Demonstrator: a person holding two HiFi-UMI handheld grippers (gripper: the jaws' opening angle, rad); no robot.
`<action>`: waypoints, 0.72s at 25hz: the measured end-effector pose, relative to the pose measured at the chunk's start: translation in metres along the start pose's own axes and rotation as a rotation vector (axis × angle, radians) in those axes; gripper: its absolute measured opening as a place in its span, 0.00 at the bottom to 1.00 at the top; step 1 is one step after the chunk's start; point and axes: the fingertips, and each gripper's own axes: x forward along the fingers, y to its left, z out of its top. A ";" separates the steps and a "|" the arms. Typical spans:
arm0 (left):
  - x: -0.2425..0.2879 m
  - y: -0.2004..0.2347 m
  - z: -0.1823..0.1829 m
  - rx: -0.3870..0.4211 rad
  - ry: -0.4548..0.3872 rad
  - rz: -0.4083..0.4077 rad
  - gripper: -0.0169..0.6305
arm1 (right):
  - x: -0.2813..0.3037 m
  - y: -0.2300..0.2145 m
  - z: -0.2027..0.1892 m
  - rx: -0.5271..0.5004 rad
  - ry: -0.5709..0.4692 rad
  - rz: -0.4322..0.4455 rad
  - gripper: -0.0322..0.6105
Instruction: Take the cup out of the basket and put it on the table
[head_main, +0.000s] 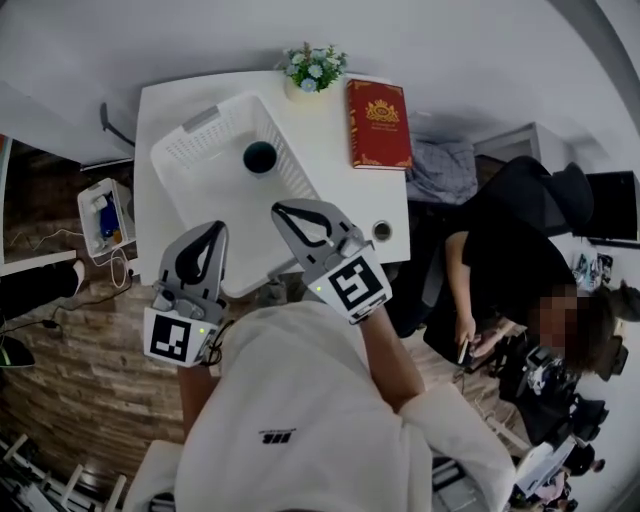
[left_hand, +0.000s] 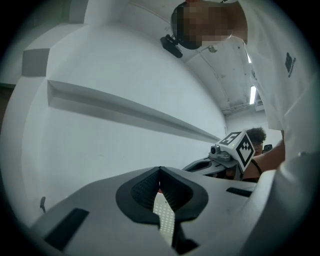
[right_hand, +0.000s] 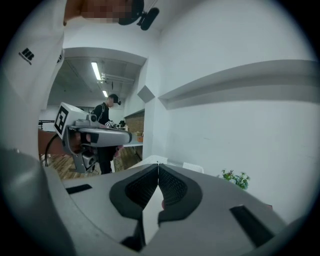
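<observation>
A dark cup (head_main: 260, 157) stands inside the white plastic basket (head_main: 190, 180) on the white table (head_main: 345, 205) in the head view. Both grippers hover over the table's near edge, short of the basket's near wall. My left gripper (head_main: 217, 229) is shut with nothing between its jaws, and its tips meet in the left gripper view (left_hand: 160, 170). My right gripper (head_main: 281, 211) is shut and empty as well, above the basket's near right corner, its tips closed in the right gripper view (right_hand: 158, 164). Neither gripper view shows the cup.
A red book (head_main: 378, 123) lies at the table's far right, beside a small pot of flowers (head_main: 314, 68). A small round object (head_main: 381, 231) sits near the right front edge. A person in black (head_main: 510, 270) bends over to the right of the table. A white box (head_main: 105, 215) stands at the left.
</observation>
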 end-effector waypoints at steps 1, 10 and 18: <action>0.002 0.002 0.000 -0.004 0.002 0.007 0.04 | 0.006 -0.005 -0.006 0.006 0.033 -0.009 0.07; 0.012 0.023 -0.007 -0.017 0.013 0.045 0.04 | 0.061 -0.027 -0.038 0.017 0.190 -0.044 0.07; 0.015 0.038 -0.011 -0.039 0.018 0.053 0.04 | 0.094 -0.033 -0.064 -0.062 0.356 -0.073 0.07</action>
